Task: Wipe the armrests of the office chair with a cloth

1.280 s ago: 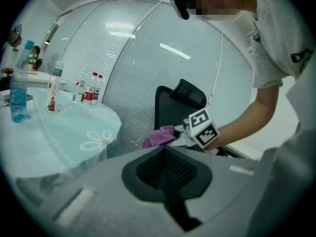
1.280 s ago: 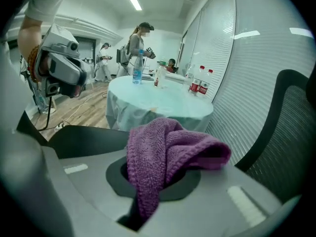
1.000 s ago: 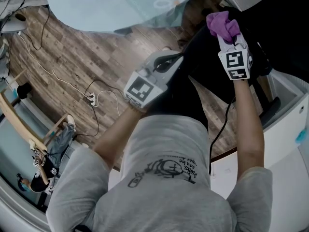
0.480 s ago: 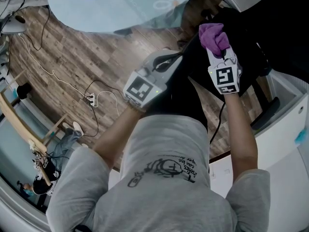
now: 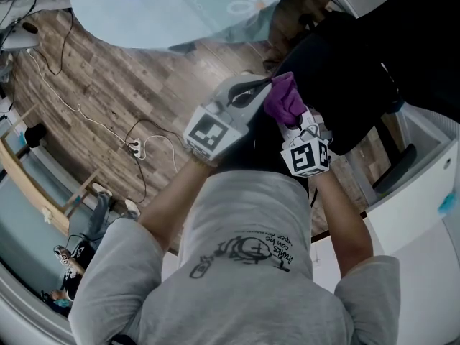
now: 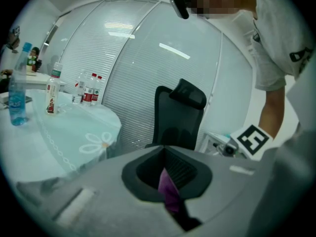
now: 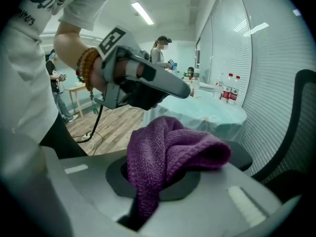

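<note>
My right gripper [image 5: 292,118] is shut on a bunched purple cloth [image 5: 283,98], which fills the middle of the right gripper view [image 7: 165,154] and hangs from the seam of the jaws. The black office chair [image 5: 348,63] lies just beyond it. Its back [image 7: 302,127] and a dark armrest pad [image 7: 245,155] show behind the cloth, which is off the chair. My left gripper [image 5: 257,86] sits right beside the cloth with its jaws together. A thin purple sliver [image 6: 169,187] shows at their seam. The chair [image 6: 177,113] stands ahead of it.
A round table with a pale blue cloth [image 5: 180,9] carries water bottles [image 6: 88,89] and stands beyond the chair. Cables and a power strip [image 5: 134,146] lie on the wooden floor at left. White furniture [image 5: 424,192] flanks the chair at right. People stand farther off [image 7: 160,51].
My right gripper has carried the purple cloth down and left, from the chair's far side to beside the left gripper's tip. The left gripper has stayed where it was.
</note>
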Action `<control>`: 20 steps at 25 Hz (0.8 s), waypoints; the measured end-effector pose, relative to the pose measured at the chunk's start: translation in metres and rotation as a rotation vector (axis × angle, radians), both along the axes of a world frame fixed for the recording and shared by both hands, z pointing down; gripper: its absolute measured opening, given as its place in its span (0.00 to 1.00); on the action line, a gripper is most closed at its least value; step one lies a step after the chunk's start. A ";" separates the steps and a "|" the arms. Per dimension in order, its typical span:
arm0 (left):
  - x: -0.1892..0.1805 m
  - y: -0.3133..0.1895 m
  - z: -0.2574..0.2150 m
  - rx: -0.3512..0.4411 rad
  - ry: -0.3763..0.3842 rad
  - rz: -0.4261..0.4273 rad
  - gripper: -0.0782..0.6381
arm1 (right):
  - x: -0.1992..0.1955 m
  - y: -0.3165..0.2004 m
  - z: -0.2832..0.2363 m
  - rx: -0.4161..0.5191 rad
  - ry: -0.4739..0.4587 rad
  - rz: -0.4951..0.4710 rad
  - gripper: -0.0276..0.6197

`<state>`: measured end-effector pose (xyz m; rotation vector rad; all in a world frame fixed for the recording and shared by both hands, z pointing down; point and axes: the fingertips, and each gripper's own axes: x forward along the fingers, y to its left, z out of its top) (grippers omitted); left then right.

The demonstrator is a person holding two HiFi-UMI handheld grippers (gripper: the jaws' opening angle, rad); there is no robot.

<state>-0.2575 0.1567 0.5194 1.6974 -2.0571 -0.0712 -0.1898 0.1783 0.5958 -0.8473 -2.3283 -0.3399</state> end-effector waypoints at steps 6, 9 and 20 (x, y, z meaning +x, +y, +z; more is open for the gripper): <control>0.002 -0.001 0.001 -0.002 -0.006 0.007 0.11 | 0.011 0.010 0.000 -0.014 -0.006 -0.087 0.09; 0.004 -0.001 0.002 -0.003 -0.003 0.010 0.11 | 0.007 0.005 0.002 0.007 -0.011 -0.122 0.09; 0.008 0.002 0.002 -0.001 0.012 -0.003 0.11 | -0.046 -0.089 0.010 0.127 -0.034 -0.024 0.09</control>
